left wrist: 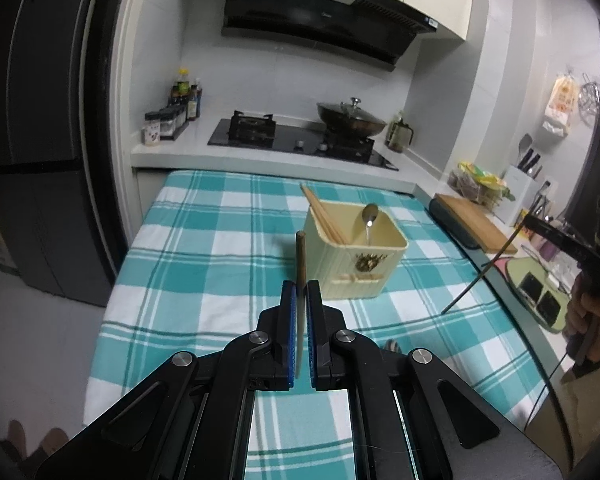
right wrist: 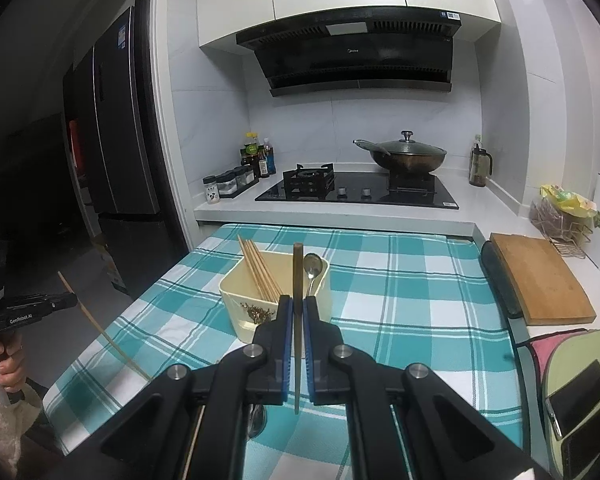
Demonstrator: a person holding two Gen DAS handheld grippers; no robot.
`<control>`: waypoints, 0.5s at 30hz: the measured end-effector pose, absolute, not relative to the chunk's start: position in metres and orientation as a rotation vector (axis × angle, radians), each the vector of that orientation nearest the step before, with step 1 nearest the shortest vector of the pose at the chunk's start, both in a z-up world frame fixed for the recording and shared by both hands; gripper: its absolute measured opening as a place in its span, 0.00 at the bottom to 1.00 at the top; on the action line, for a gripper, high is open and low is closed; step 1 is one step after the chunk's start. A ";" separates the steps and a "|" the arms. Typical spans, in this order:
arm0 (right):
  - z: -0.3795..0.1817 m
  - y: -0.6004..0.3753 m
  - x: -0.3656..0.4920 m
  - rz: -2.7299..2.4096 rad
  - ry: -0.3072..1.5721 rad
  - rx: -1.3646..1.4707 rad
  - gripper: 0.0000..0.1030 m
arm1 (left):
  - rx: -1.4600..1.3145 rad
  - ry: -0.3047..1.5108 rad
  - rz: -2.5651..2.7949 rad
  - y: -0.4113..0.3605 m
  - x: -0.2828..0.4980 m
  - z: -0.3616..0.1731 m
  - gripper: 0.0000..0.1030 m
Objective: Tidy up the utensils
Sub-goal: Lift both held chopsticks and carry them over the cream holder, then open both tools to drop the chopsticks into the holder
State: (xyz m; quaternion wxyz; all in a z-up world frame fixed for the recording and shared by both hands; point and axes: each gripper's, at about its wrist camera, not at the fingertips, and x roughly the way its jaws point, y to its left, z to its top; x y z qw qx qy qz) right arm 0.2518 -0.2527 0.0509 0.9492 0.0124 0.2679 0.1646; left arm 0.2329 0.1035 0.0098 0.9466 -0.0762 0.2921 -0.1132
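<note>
Pinched edge-on between the blue pads of the left gripper (left wrist: 300, 286), a single wooden chopstick (left wrist: 300, 256) stands nearly upright, its long axis running up past the fingertips and down between the jaws toward the palm side. The right gripper (right wrist: 298, 302) is closed the same way on a second, darker chopstick (right wrist: 298, 272), also close to vertical, its upper end above the fingertips and its lower end poking out below the pads. Holding each stick near its middle probably keeps it from swinging and leaves the lower tip free to be lowered into a container.

Just ahead of both grippers sits the cream utensil holder (left wrist: 374, 268), already carrying a bundle of chopsticks (right wrist: 260, 272) leaning to its left side and a metal spoon (right wrist: 312, 268) at its right. It rests on a teal checked tablecloth (left wrist: 204, 248). Beyond lie the gas hob (right wrist: 356, 192) and a lidded wok (right wrist: 406, 156); to the right, a wooden cutting board (right wrist: 540, 280).
</note>
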 end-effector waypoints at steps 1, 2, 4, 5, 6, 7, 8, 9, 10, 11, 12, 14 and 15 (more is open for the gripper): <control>0.056 -0.252 0.257 0.331 0.535 0.026 0.05 | -0.157 0.571 -0.236 0.103 0.237 0.023 0.03; 0.062 -0.251 0.262 0.330 0.525 0.029 0.05 | -0.159 0.547 -0.239 0.102 0.240 0.036 0.03; 0.075 -0.251 0.275 0.329 0.499 0.037 0.05 | -0.163 0.491 -0.245 0.098 0.248 0.062 0.03; 0.082 -0.250 0.282 0.328 0.483 0.040 0.05 | -0.163 0.458 -0.248 0.094 0.253 0.076 0.03; 0.090 -0.248 0.289 0.327 0.463 0.041 0.05 | -0.160 0.426 -0.250 0.090 0.260 0.090 0.03; 0.097 -0.245 0.296 0.328 0.441 0.039 0.05 | -0.155 0.401 -0.249 0.085 0.266 0.100 0.03; 0.103 -0.241 0.302 0.328 0.420 0.035 0.05 | -0.148 0.374 -0.246 0.077 0.275 0.111 0.03; 0.108 -0.237 0.309 0.328 0.396 0.029 0.05 | -0.141 0.352 -0.241 0.070 0.284 0.118 0.03; 0.113 -0.233 0.317 0.330 0.378 0.026 0.05 | -0.134 0.333 -0.234 0.064 0.292 0.122 0.03; 0.115 -0.229 0.324 0.335 0.365 0.027 0.05 | -0.125 0.316 -0.226 0.055 0.303 0.125 0.03; 0.115 -0.224 0.332 0.342 0.354 0.028 0.05 | -0.117 0.309 -0.219 0.046 0.315 0.125 0.03; 0.110 -0.213 0.348 0.358 0.343 0.019 0.05 | -0.106 0.328 -0.215 0.030 0.342 0.116 0.03; 0.104 -0.208 0.357 0.363 0.347 0.008 0.05 | -0.109 0.349 -0.215 0.024 0.355 0.110 0.03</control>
